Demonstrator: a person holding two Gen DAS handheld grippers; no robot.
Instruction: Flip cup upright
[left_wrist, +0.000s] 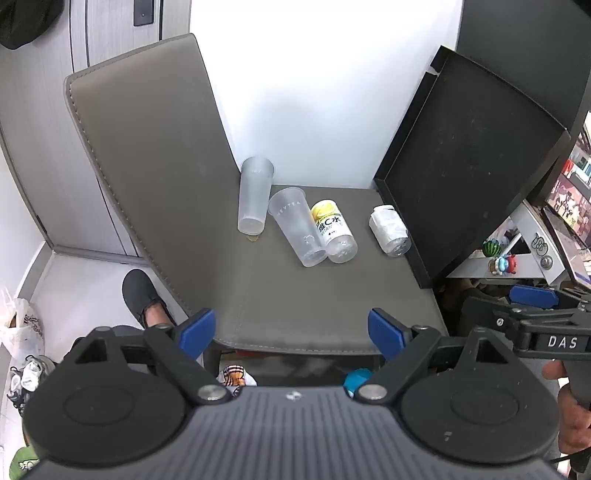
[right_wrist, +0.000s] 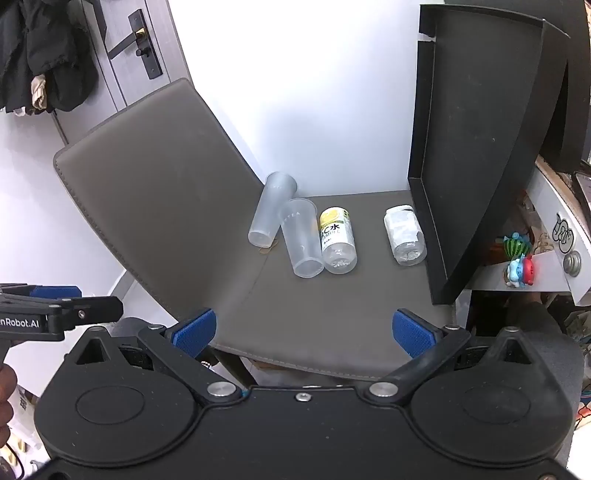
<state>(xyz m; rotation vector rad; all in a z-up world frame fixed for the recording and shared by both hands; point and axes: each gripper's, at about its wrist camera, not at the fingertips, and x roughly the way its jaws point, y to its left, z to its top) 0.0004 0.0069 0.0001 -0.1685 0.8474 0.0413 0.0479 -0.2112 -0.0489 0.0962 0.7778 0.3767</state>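
Two clear plastic cups lie on their sides on a grey chair seat (left_wrist: 280, 295) (right_wrist: 314, 314). One cup (left_wrist: 254, 195) (right_wrist: 271, 210) lies by the backrest. The other, printed cup (left_wrist: 297, 227) (right_wrist: 301, 238) lies beside a yellow-labelled bottle (left_wrist: 334, 230) (right_wrist: 337, 240). My left gripper (left_wrist: 291, 332) is open and empty above the seat's front edge. My right gripper (right_wrist: 304, 330) is open and empty, also at the front edge. Both are well short of the cups.
A clear bottle with a white label (left_wrist: 389, 230) (right_wrist: 404, 236) lies at the seat's right. A black tray (left_wrist: 469, 162) (right_wrist: 476, 155) leans at the right edge. The chair backrest (left_wrist: 147, 147) (right_wrist: 155, 173) rises on the left. A shoe (left_wrist: 142, 295) is on the floor.
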